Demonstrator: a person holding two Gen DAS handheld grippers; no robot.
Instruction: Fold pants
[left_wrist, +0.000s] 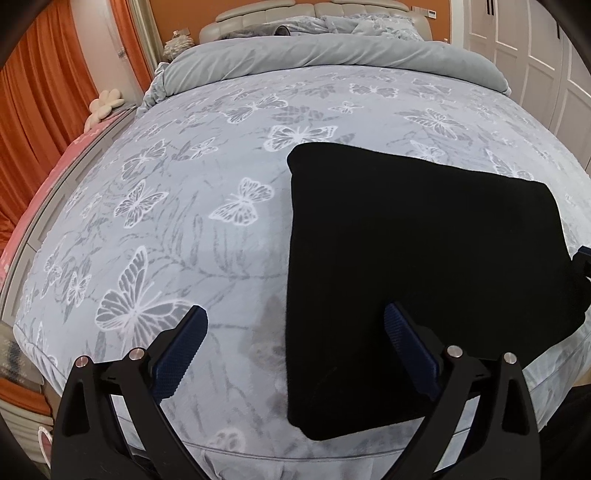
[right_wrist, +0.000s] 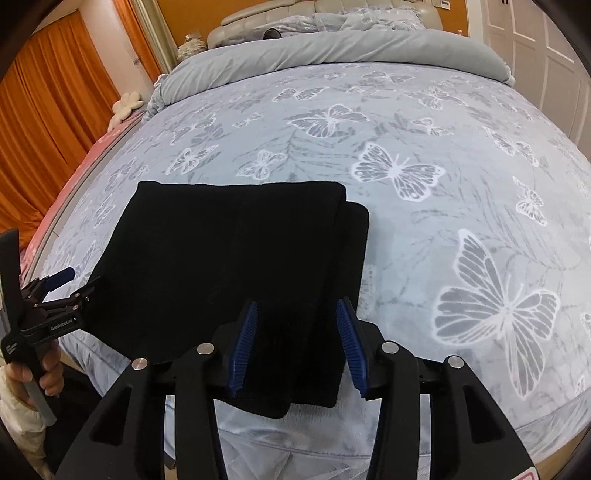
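Observation:
The black pants (left_wrist: 424, 240) lie folded into a thick rectangle near the front edge of the bed (left_wrist: 184, 221). In the right wrist view the pants (right_wrist: 229, 251) show stacked layers along their right side. My left gripper (left_wrist: 295, 314) is open wide and straddles the pants' left edge, one finger over bare blanket, nothing gripped. My right gripper (right_wrist: 298, 305) is open over the near right corner of the pants, with its blue pads (right_wrist: 349, 332) apart from the cloth. A hand holds the left gripper (right_wrist: 72, 284) at the pants' left side.
A blue-grey butterfly blanket (right_wrist: 443, 184) covers the bed. A rolled grey duvet (left_wrist: 332, 55) lies across the back before a padded headboard (left_wrist: 295, 11). Orange curtains (left_wrist: 37, 110) hang at the left, white cupboard doors (left_wrist: 535, 55) stand at the right. The bed's front edge (right_wrist: 258, 435) is just below the grippers.

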